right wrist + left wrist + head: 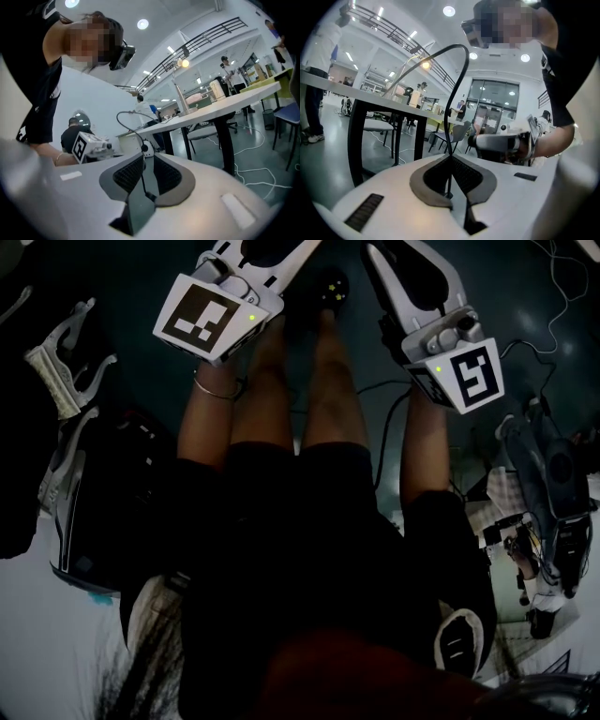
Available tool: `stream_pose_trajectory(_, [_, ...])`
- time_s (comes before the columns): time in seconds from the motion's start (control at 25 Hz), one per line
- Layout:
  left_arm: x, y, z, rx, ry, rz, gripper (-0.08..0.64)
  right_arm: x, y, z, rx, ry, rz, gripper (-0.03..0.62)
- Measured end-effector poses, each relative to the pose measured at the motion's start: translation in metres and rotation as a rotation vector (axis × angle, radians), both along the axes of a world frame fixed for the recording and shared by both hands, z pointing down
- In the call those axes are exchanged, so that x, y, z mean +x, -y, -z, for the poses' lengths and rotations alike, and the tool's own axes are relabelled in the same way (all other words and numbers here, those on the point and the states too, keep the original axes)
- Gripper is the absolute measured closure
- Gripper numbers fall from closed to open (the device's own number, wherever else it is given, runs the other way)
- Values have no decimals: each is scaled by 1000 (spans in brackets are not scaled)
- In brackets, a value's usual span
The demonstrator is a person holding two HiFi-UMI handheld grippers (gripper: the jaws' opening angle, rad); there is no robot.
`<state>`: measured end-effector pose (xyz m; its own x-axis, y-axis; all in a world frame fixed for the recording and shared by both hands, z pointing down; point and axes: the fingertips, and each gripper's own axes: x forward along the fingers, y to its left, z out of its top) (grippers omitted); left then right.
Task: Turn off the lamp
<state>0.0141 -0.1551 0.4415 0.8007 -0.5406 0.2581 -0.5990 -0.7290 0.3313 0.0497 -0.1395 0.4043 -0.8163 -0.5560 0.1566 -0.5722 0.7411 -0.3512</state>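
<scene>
Item: lamp (425,64), lit, on table (347,89), upper left. Left gripper (450,174) pinched shut on black cord (459,45), likely the lamp's. Right gripper (146,174) narrowly parted, cord loose between. Hazard: cord slips free, or tugging topples lamp.

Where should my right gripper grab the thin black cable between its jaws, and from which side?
Take the black cable on the straight stretch between the ribbed pads of the right gripper, which stand apart, and close across it from both sides. It is thin and lies along the gap, so keep it centred. The left gripper is shut on the cable too.
</scene>
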Motion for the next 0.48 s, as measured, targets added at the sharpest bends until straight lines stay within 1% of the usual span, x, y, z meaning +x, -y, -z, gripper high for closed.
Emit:
stream_pose_trajectory(0.04, [0, -1, 5, 0, -11, -6, 546, -1, -3, -7, -2, -29, 21, 549])
stream_pose_trajectory(0.12, [1, -5, 11, -4, -22, -21, 546, -2, -8, -19, 4, -85, 59, 521])
stream_pose_trajectory(0.2, [2, -8, 10, -12, -21, -41, 546, -7, -13, -31, 28, -148, 103, 489])
stream_pose_trajectory(0.28, [1, -10, 8, -20, -22, -60, 546, -16, -18, -47, 54, -233, 165, 456])
stream_pose_trajectory(0.36, [-2, -12, 9, -24, -24, -76, 546, -24, -23, -62, 68, -322, 228, 442])
stream_pose_trajectory(0.48, [-1, -16, 12, -25, -36, -99, 546, -28, -26, -80, 76, -408, 291, 437])
